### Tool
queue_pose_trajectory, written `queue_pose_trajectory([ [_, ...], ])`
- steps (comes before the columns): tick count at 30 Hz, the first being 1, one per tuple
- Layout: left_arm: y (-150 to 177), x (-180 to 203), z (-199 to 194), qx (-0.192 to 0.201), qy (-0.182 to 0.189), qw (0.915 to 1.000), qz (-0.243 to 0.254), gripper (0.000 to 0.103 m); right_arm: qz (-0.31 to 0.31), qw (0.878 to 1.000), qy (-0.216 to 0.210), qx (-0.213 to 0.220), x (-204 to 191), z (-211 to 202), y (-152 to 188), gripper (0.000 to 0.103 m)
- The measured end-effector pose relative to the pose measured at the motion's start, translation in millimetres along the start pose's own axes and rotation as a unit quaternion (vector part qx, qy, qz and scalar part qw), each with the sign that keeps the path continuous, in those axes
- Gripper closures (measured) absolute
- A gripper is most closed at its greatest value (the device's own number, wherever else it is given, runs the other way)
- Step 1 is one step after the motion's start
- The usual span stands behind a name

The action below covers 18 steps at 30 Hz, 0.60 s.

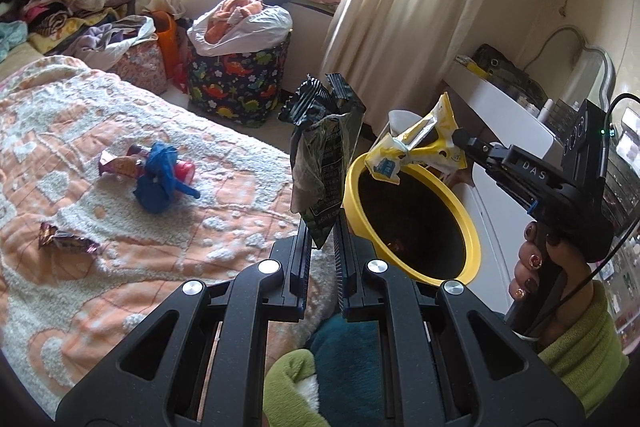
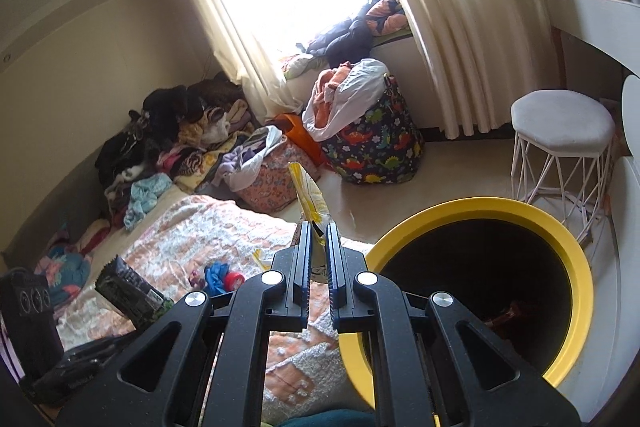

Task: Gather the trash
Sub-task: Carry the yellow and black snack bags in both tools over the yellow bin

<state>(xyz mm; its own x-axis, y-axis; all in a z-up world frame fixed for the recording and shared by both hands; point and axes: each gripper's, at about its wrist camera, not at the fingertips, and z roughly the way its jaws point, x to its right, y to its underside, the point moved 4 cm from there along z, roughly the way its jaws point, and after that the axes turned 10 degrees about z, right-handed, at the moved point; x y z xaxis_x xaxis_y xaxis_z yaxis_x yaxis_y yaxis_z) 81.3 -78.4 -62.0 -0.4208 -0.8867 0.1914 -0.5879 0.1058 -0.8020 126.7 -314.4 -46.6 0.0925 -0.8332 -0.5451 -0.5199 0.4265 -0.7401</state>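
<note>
My left gripper (image 1: 323, 223) is shut on a dark green-black snack bag (image 1: 326, 155), held upright beside the yellow-rimmed bin (image 1: 472, 227). My right gripper (image 1: 460, 137) is shut on a yellow wrapper (image 1: 416, 147), held over the bin's far rim. In the right wrist view the right gripper (image 2: 318, 227) pinches the yellow wrapper (image 2: 308, 195), with the bin (image 2: 576, 267) to its right and the dark bag (image 2: 128, 291) at lower left. On the bed lie a blue crumpled piece (image 1: 158, 179), a purple wrapper (image 1: 118, 165) and a brown wrapper (image 1: 66, 241).
The orange-white bedspread (image 1: 100, 267) fills the left. A dinosaur-print laundry bag (image 1: 236, 83) and a pink bag (image 1: 140, 63) stand on the floor. A white stool (image 2: 560, 147) and a white desk (image 1: 500, 115) stand by the bin. Clothes pile up (image 2: 168, 135) along the wall.
</note>
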Motion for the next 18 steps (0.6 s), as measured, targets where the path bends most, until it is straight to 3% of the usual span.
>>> queue_pose_trajectory([
  [18, -15, 41, 29, -0.006, 0.030, 0.9986, 0.042, 0.096, 0.031, 0.998, 0.038, 0.042, 43, -22, -21, 0.096],
])
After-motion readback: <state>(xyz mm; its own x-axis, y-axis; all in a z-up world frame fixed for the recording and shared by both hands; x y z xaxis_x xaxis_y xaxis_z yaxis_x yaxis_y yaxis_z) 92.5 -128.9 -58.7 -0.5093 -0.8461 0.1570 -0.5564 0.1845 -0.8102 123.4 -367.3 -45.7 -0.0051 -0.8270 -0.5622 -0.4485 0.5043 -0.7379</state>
